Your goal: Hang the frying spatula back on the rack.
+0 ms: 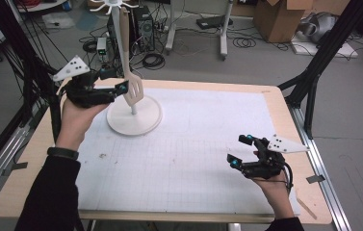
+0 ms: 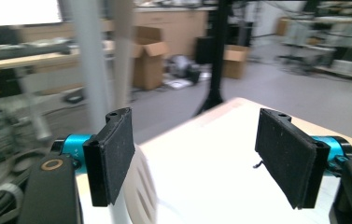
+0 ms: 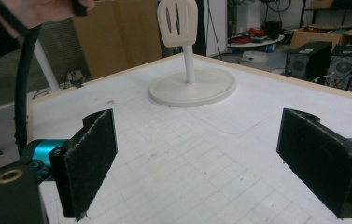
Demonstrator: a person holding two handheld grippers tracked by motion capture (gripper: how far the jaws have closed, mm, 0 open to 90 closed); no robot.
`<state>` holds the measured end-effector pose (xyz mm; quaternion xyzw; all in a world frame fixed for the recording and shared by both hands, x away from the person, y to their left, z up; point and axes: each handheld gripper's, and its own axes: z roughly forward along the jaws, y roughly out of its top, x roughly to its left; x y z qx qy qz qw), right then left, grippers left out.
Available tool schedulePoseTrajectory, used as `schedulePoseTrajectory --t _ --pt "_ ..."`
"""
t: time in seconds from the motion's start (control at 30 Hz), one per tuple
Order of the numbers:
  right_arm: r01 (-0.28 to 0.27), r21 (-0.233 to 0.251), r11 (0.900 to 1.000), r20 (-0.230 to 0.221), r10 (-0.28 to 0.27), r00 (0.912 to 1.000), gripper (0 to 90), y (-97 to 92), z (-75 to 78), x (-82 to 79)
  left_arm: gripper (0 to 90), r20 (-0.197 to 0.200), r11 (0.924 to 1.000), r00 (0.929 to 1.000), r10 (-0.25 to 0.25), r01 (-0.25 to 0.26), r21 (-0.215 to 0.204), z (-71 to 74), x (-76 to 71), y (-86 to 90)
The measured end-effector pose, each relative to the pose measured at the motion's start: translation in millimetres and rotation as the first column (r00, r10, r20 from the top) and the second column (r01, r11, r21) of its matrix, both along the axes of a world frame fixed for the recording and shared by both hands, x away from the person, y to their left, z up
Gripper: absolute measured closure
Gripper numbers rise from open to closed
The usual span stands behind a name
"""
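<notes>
Grid-marked white matting (image 1: 188, 154) covers most of a wooden table (image 1: 34, 159), and near its far left corner stands a white utensil stand (image 1: 134, 115) — a round base with a thin upright pole. A pale slotted spatula (image 1: 132, 86) hangs from the stand's top, its blade low beside the pole and above the base.

The left gripper (image 1: 116, 82) is held up at the stand's left side, its jaws spread wide and nothing between them. From the high view one jaw tip sits just beside the spatula blade; whether it touches cannot be told. In the left gripper view the same gripper (image 2: 197, 158) shows its two black pads well apart, with the slotted blade (image 2: 141, 186) directly behind the left pad and the grey pole (image 2: 89, 70) rising blurred above it.

The right gripper (image 1: 239, 150) hovers low over the matting near the table's near right corner, well apart from the stand, jaws likewise spread and empty. In the right gripper view (image 3: 197, 163) the pads frame bare grid matting (image 3: 178, 177), with the stand (image 3: 192, 86) and spatula (image 3: 177, 23) farther off, and the person's other hand (image 3: 38, 11) at the upper left edge.

Cardboard boxes (image 1: 278, 19) and loose cables (image 1: 152, 60) lie on the floor beyond the table.
</notes>
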<state>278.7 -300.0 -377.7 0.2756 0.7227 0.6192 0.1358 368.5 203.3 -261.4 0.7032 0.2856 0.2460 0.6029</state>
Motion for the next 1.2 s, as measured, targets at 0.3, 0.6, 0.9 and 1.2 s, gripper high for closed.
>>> schedulePoseTrajectory --t 0.3,0.6,0.9,1.2 --pt "0.005 -0.020 0.9998 -0.003 -0.006 1.0000 11.2 0.2 -3.0 3.0 16.5 -0.065 0.9808 0.9797 -0.189 0.192 0.034 -43.3 -47.0 8.8" --pt "0.025 -0.042 0.9988 -0.023 -0.026 0.9994 11.2 -3.5 -9.7 3.5 15.2 -0.073 0.9514 0.9496 -0.305 0.307 0.021 -88.6 -81.4 12.1" --pt "0.024 -0.059 0.9979 -0.038 -0.026 0.9989 11.2 -3.7 -12.7 4.1 15.3 -0.091 0.9538 0.9513 -0.295 0.299 0.034 -121.3 -95.4 17.0" --pt "0.022 -0.074 0.9970 -0.034 -0.024 0.9991 11.3 -1.6 -14.0 5.2 15.7 -0.106 0.9593 0.9547 -0.278 0.282 0.020 -132.6 -93.0 23.7"
